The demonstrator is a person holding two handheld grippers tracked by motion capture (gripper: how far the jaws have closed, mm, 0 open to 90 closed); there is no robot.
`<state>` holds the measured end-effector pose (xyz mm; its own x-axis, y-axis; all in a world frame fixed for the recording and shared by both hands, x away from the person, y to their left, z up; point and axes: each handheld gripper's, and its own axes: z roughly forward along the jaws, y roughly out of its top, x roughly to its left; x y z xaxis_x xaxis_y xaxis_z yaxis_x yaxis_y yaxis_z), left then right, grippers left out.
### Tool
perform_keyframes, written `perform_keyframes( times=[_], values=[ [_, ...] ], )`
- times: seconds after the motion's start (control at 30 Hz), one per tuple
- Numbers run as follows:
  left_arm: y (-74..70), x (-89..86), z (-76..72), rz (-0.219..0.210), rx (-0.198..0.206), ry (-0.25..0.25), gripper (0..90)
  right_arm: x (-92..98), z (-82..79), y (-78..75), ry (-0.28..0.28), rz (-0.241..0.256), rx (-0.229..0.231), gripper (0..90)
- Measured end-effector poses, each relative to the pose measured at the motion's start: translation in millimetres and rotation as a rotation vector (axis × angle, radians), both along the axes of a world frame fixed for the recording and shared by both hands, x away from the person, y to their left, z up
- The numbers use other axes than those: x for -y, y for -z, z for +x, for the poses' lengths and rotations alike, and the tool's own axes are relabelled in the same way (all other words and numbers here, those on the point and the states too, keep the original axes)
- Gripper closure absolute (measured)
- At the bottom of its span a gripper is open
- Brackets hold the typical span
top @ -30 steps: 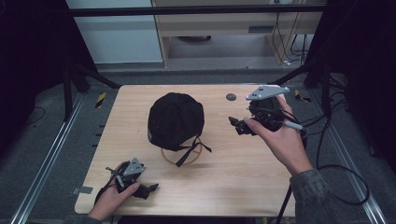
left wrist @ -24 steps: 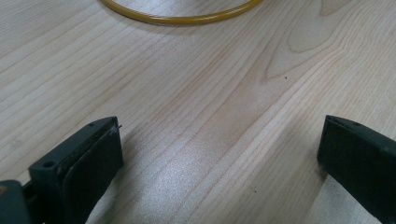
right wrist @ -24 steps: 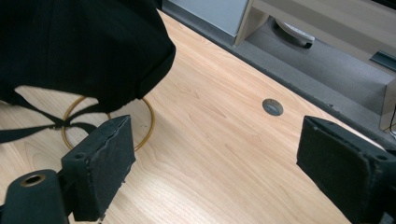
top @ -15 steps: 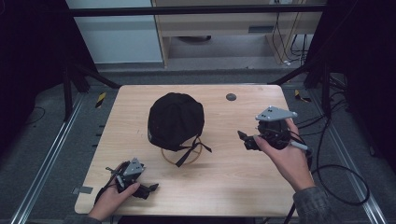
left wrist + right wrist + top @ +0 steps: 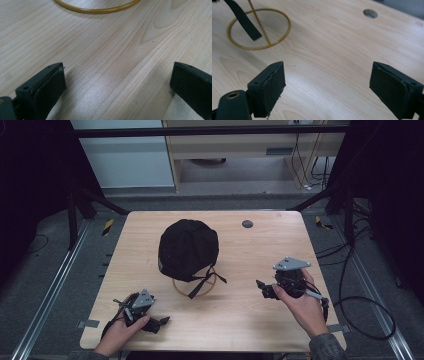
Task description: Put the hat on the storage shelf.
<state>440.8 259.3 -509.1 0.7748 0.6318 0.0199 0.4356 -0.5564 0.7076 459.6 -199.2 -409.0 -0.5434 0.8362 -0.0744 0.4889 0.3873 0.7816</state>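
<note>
Black cap (image 5: 188,249) sat on a yellow wire stand (image 5: 194,288) mid-table (image 5: 280,320), a strap (image 5: 244,21) dangling into the ring. Left gripper (image 5: 155,324) and right gripper (image 5: 263,288) rested well apart from it, jaws spread wide and empty. Cap judged light, soft and floppy, and the stand tippy, so best taken at the brim edge or crown fabric.

- Left gripper (image 5: 159,322), lower left of the high view: black body, grey three-cornered plate on top, black cable.
- Right gripper (image 5: 264,289), lower right: black, grey plate, trailing black cable.
- Jaws: thick black blocks with flat pads (image 5: 273,93) and small round holes.
- Grey-green sleeve (image 5: 327,347) at bottom right.
</note>
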Motion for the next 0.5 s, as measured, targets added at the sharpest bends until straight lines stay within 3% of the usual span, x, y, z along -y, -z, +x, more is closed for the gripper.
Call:
perform_keyframes(
  times=[0.2, 0.5],
  values=[
    [0.0, 0.0, -0.1, 0.0, 0.0, 0.0, 0.0, 0.3, -0.2, 29.5, 0.017, 0.003, -0.051, 13.1],
    [0.0, 0.0, -0.1, 0.0, 0.0, 0.0, 0.0, -5.2, 0.2, 51.6, 0.021, 0.039, -0.077, 13.1]
  ],
)
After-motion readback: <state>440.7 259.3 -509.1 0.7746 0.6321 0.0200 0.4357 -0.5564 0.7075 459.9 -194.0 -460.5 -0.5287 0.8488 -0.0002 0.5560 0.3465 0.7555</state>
